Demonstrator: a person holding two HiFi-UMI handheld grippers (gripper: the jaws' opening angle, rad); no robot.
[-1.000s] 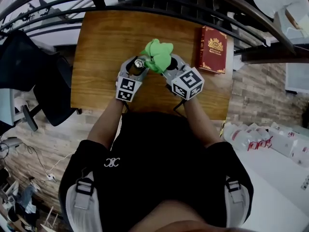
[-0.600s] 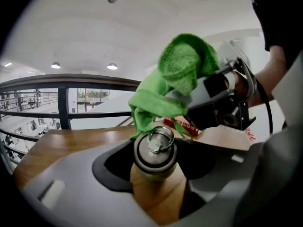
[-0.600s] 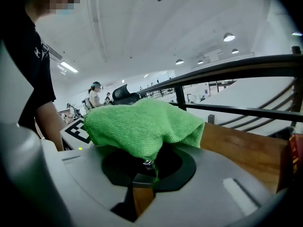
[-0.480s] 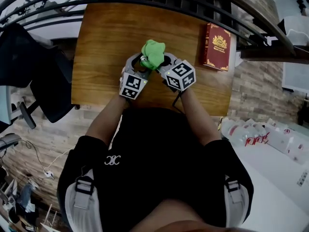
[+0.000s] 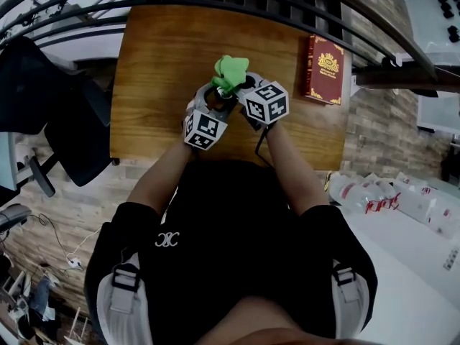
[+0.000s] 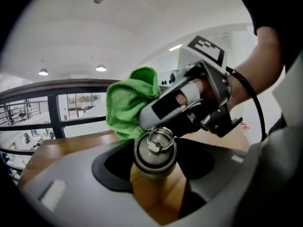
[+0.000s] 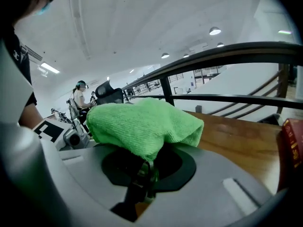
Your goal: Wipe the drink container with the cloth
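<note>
Left claw (image 6: 154,176) is clamped on the drink container (image 6: 154,150), at the centre of its view, over the wooden table (image 5: 158,63). Right claw (image 7: 144,174) is pinched shut on the green cloth (image 7: 142,122), which bunches at the container's upper-left rim. My judgement: keep the left grip steady, sweep the cloth round the shoulder and press lightly. Container is dull metal, with a round top and a ring on the lid.
</note>
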